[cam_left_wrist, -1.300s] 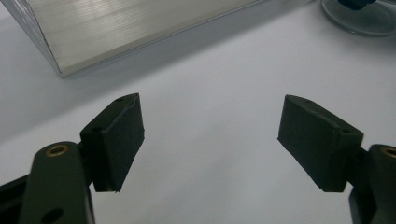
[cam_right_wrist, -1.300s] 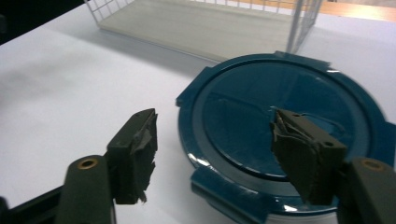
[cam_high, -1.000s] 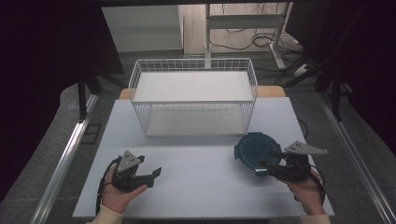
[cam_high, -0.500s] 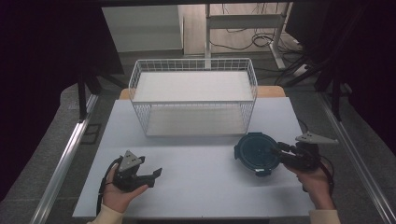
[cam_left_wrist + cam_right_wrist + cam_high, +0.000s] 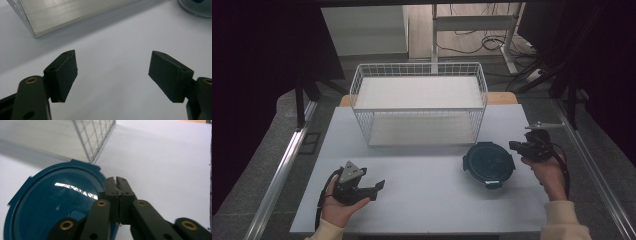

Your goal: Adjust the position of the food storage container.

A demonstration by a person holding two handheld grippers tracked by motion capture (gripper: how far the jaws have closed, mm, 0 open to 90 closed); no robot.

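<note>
A round dark-blue lidded container [image 5: 488, 164] lies flat on the white table [image 5: 427, 200], right of centre. My right gripper [image 5: 514, 146] hovers just right of it, pointing left. Its jaws have just been closing and now meet with nothing between them. In the right gripper view the shut right gripper [image 5: 116, 180] sits over the container's [image 5: 50, 207] near rim. My left gripper [image 5: 371, 181] rests in a hand at the front left, jaws apart and empty. The left gripper [image 5: 113, 60] faces bare table, with the container [image 5: 197, 7] far off at the top right.
A white wire basket [image 5: 419, 107] with a pale floor stands at the back middle of the table. Its corner [image 5: 97, 135] is close behind the container, and its base [image 5: 75, 12] lies ahead of the left gripper. Table edges and metal rails run along both sides.
The right hand has moved right and farther back, off the container's near rim to its right side, and its jaws have closed. The left hand and the container stayed where they were.
</note>
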